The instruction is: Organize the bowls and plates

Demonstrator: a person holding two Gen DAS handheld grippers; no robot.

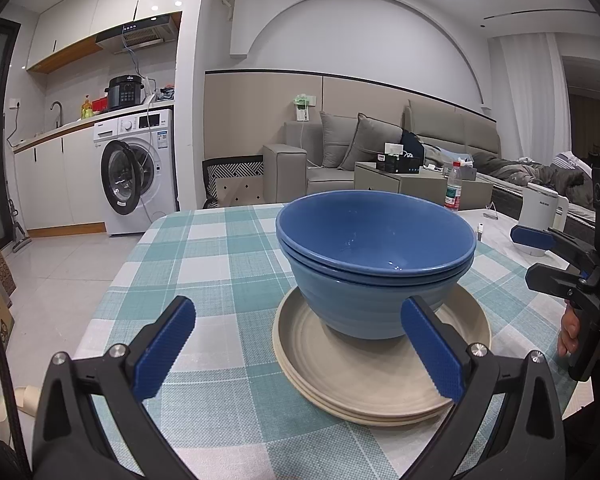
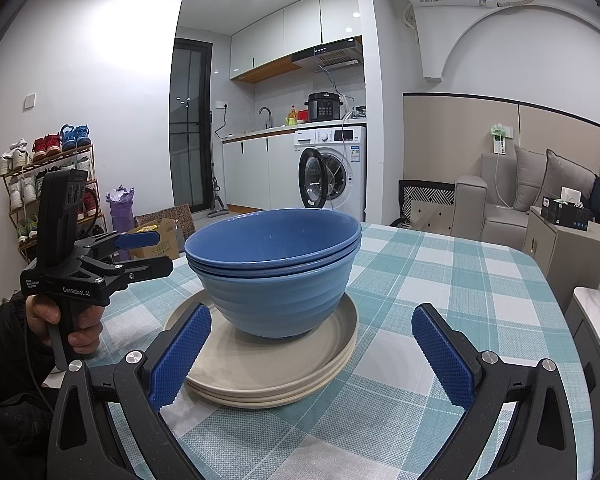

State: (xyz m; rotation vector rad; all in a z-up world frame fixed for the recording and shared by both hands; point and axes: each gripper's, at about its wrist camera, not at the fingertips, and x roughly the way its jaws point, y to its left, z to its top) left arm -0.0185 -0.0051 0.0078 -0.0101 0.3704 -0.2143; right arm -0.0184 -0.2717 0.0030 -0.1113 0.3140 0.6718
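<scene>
The left claw (image 1: 298, 340) hangs low over the surface (image 1: 204, 264), its blue pads spread wide with nothing between them; its right pad (image 1: 432, 352) overlaps the near rim of the plates (image 1: 364, 376) in view, contact unclear. The right claw (image 2: 310, 344) is likewise spread wide and holds nothing, its left pad (image 2: 182, 354) just over the plate stack's edge. The beige plates lie stacked on the checked cloth, and on them sit the nested blue bowls (image 1: 374, 264), upright. Beyond the surface stand a bottle (image 1: 453, 186), a white kettle (image 1: 540, 212), a sofa (image 1: 340, 148) and a washer (image 1: 138, 172).
</scene>
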